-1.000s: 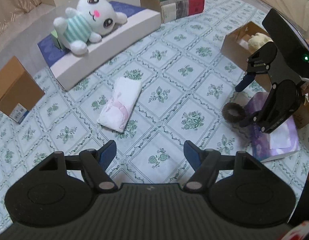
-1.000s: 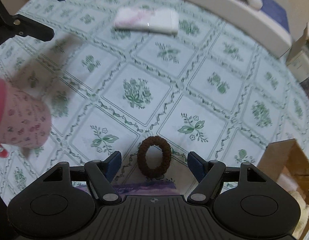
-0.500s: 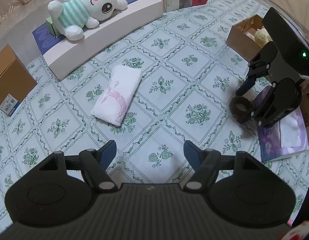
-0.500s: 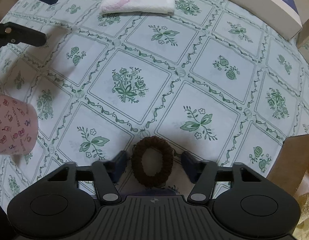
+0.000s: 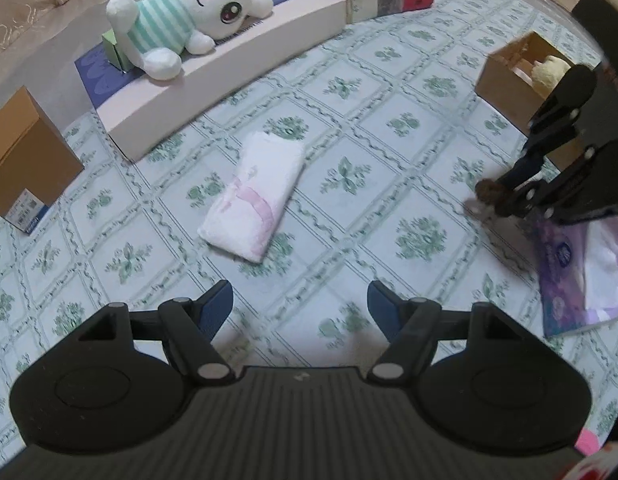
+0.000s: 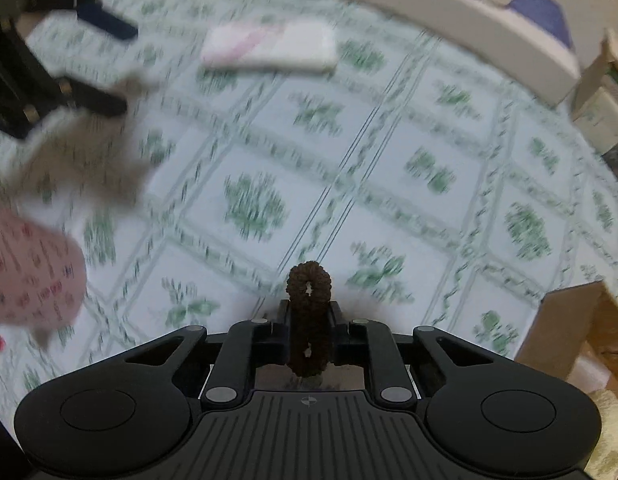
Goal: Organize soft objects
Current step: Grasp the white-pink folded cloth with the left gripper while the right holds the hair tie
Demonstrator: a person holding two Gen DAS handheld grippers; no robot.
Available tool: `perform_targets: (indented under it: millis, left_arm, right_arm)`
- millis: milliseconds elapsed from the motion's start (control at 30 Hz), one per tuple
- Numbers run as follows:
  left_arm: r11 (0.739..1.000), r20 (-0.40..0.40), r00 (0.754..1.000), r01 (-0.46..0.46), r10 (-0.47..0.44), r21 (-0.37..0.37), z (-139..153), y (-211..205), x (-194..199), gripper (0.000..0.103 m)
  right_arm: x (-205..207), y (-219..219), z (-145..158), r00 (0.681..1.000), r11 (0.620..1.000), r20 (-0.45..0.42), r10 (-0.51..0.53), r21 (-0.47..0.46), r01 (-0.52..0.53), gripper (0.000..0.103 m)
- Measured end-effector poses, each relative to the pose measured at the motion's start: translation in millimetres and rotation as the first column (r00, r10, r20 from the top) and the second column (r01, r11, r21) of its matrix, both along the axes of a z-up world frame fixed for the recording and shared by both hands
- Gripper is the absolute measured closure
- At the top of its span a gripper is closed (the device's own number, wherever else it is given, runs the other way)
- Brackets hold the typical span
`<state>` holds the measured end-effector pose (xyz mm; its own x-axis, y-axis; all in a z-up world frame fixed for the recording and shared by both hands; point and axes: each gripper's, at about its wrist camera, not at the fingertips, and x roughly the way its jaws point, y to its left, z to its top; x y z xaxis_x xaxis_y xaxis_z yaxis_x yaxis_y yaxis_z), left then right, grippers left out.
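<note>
A second earlier the brown fuzzy hair scrunchie [image 6: 309,316] lay as an open ring between my right gripper's [image 6: 309,322] spread jaws; by this moment those jaws were closing on it and had pinched it into a narrow upright loop, its lower part pressed between the pads. I judged the pinch across the ring's middle was chosen so the soft band would fold flat and not slip. In the left wrist view the scrunchie showed only as a dark tuft at the gripper tips, over the green-and-white floral surface [image 5: 389,152], near the purple tissue pack [image 5: 581,272].

My left gripper [image 5: 300,304] hung with its jaws apart and nothing between them, pointed down toward the folded white-and-pink cloth [image 5: 255,200], which I took to be its likely next pick. The open cardboard box [image 5: 509,76] beyond the right gripper already held a cream plush item, so I read it as the collection point.

The right wrist view was smeared by motion. The white plush bunny in a striped shirt [image 5: 181,20] lay on a shallow white box lid [image 5: 229,72]. The cardboard box's interior was largely blocked by the right gripper.
</note>
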<state>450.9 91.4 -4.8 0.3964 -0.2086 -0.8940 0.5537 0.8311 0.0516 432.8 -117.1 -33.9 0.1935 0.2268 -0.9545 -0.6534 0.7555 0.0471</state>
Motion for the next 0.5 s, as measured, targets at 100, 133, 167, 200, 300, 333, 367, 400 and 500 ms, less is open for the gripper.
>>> perform_targets:
  millis: [100, 133, 167, 200, 300, 333, 367, 400, 500]
  left_arm:
    - [1.0, 0.016, 1.0, -0.005, 0.005, 0.005, -3, -2, 14, 0.032]
    - [1.0, 0.019, 1.0, -0.004, 0.004, 0.006, -4, -3, 19, 0.032]
    - [1.0, 0.025, 1.0, -0.003, 0.003, 0.011, -6, -5, 24, 0.032]
    - [1.0, 0.034, 0.999, -0.001, 0.0, 0.015, -8, -7, 29, 0.032]
    - [1.0, 0.049, 0.999, 0.005, -0.005, 0.014, -16, -13, 43, 0.032]
    - [1.0, 0.053, 0.999, 0.004, -0.005, 0.019, -21, -15, 48, 0.033]
    - [1.0, 0.054, 0.998, 0.008, -0.009, 0.027, -25, -18, 52, 0.034]
    - [0.999, 0.057, 0.998, 0.015, -0.017, 0.04, -29, -20, 57, 0.034]
    - [0.997, 0.055, 0.997, 0.041, -0.045, 0.072, -42, -26, 67, 0.04]
  right_arm:
    - [13, -8, 18, 0.998, 0.996, 0.025, -0.059, 0.065, 0.057, 0.086]
    - [17, -11, 23, 0.996, 0.993, 0.032, -0.08, 0.086, 0.077, 0.086]
    - [20, -13, 26, 0.995, 0.991, 0.037, -0.095, 0.099, 0.091, 0.086]
    - [24, -16, 29, 0.993, 0.988, 0.041, -0.113, 0.112, 0.107, 0.086]
    - [30, -18, 31, 0.988, 0.982, 0.058, -0.144, 0.132, 0.135, 0.086]
    - [31, -18, 31, 0.987, 0.981, 0.064, -0.149, 0.135, 0.139, 0.086]
    - [33, -18, 29, 0.986, 0.979, 0.067, -0.155, 0.142, 0.144, 0.086]
    - [35, -18, 28, 0.985, 0.978, 0.067, -0.159, 0.149, 0.148, 0.086]
    - [38, -20, 21, 0.984, 0.975, 0.073, -0.164, 0.162, 0.151, 0.086]
